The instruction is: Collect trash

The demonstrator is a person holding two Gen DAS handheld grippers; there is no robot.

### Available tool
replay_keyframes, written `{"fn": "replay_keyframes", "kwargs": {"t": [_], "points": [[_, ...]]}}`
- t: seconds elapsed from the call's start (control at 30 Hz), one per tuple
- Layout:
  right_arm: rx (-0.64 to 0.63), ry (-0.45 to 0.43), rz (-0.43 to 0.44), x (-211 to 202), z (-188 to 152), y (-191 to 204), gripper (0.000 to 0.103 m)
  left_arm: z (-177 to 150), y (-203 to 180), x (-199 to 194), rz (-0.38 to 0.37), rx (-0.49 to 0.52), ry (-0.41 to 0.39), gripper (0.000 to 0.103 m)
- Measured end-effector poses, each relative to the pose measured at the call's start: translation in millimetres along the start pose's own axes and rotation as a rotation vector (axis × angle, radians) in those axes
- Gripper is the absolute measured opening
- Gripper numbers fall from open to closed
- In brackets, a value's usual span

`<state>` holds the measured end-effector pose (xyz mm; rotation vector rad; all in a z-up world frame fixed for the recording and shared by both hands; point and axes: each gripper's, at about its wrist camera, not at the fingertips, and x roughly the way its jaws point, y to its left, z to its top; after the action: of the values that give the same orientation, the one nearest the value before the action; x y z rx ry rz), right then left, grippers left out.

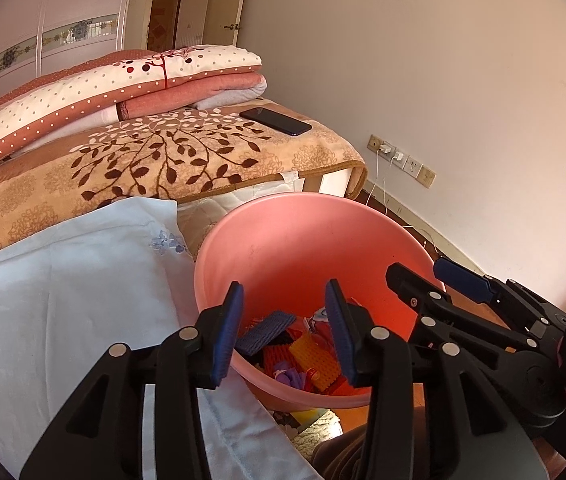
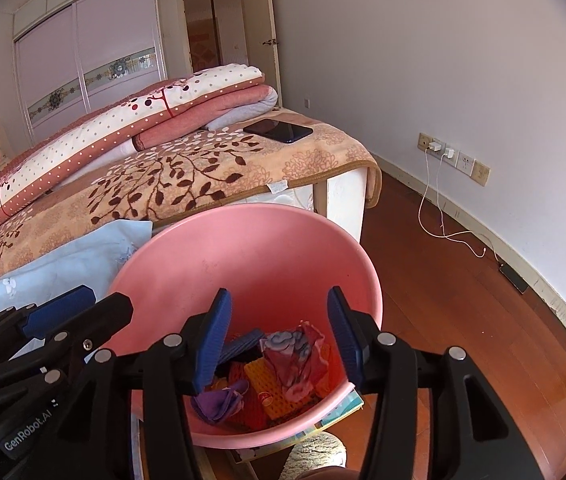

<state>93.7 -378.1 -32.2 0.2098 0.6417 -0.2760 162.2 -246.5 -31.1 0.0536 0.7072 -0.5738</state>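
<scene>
Where the bed point(image 2: 187, 184) edge meets the floor, the pink bin point(image 2: 251, 256) holds mixed trash point(image 2: 283, 376): crumpled wrappers, orange and blue mesh pads, a purple scrap. Left gripper point(image 1: 283, 332) and right gripper point(image 2: 279, 332) hover over it, jaws apart, empty. Phone point(image 2: 279, 130) lies on the blanket.

Smooth matt pink plastic bin point(image 2: 243, 264) ahead of the claw; plush fleece blanket point(image 2: 187, 184) beyond; glossy wooden floor point(image 2: 463, 300) rightward.

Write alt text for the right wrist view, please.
An open, empty right tool hovers over a pink bin holding colourful scraps beside a bed, where a phone lies. The left tool shows at left.
</scene>
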Motion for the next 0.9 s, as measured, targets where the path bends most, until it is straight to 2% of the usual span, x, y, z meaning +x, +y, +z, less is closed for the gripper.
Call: {"fn": "replay_keyframes", "kwargs": {"t": [0.4,0.63,0.9], "points": [[-0.021,-0.067,0.034,-41,-6,14,0.055,-4,2,-41,0.067,0.039,-0.095,0.043],[-0.018,-0.119,0.034,-68,-12,26,0.064,-6,6,-73,0.111,0.043,-0.167,0.043],[-0.018,-0.138,0.047,-88,-19,35,0.069,-10,11,-98,0.131,0.027,-0.204,0.043]]}}
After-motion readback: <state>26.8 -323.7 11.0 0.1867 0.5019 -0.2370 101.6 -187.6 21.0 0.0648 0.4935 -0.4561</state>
